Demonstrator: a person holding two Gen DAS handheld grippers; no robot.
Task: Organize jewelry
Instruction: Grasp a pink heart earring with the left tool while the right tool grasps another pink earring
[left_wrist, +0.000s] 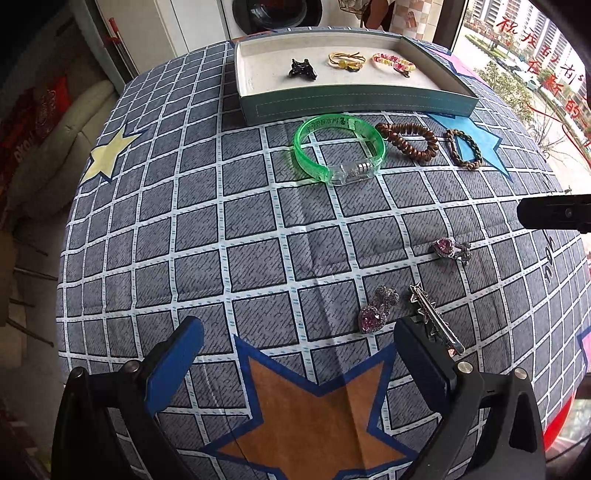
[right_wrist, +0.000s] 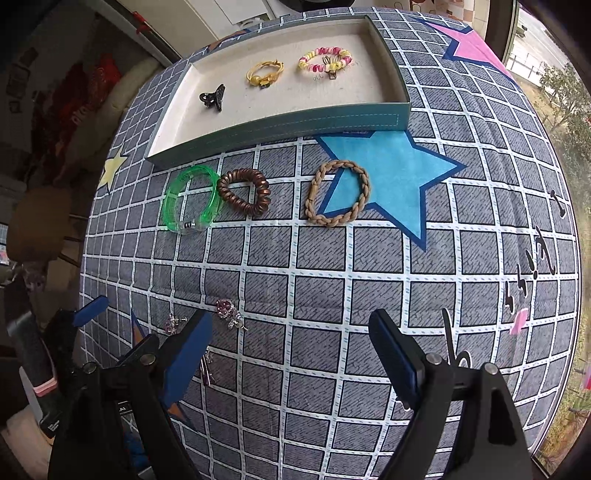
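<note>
Three pieces already sit in the tray (left_wrist: 354, 105), so I hold both claws, left gripper (left_wrist: 299, 354) and right gripper (right_wrist: 291, 354), spread wide and empty above the cloth (left_wrist: 221, 229), ready for the earrings (left_wrist: 375, 314) and clip (left_wrist: 436, 317) lying near the left one.

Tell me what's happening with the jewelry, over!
Left gripper open, empty, right gripper too. Tray holds three pieces. Green bangle, brown coil tie, braided band, heart earrings and a clip wait outside. Nothing blocking.
</note>
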